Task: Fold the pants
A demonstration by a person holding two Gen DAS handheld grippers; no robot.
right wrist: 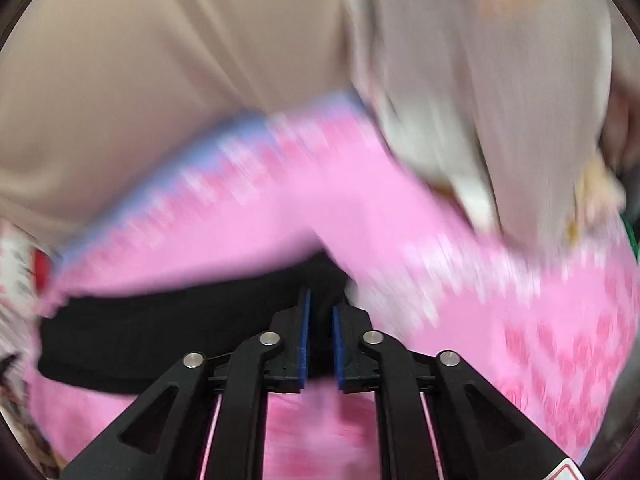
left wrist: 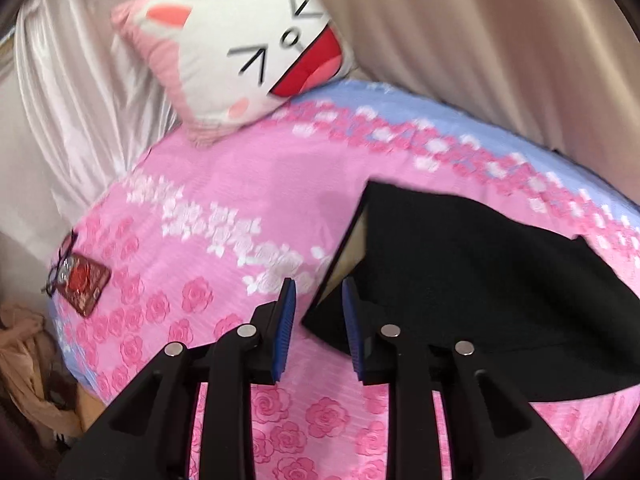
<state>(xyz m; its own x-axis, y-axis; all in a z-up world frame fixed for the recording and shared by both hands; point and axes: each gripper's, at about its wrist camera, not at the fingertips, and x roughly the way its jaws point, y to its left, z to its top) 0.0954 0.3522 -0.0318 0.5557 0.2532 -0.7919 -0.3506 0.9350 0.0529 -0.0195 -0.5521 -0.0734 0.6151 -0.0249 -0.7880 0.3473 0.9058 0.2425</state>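
Left gripper (left wrist: 318, 300) is pointing down over the bed sheet (left wrist: 224, 208), its blue pads (left wrist: 286, 320) standing narrowly apart with only pink sheet showing in the gap; nothing is being gripped. Black pants (left wrist: 460, 276) are lying flat on the sheet, their near corner sitting just beside the right-hand pad, and I cannot tell whether it is touching. A pale lining is showing at the pants' folded edge. Up the sheet from the pants, a cat-face pillow (left wrist: 240, 48) is leaning against beige curtains (left wrist: 480, 40). Far across the sheet from the pants, eyeglasses (left wrist: 60, 264) are resting on a red patterned case (left wrist: 82, 284).

Right wrist view is heavily blurred. Right gripper (right wrist: 320, 312) is hovering at the pants (right wrist: 168, 332), pads nearly together, dark cloth showing in the slot; whether they are pinching it I cannot tell. Pink sheet (right wrist: 400, 208) is surrounding the pants.
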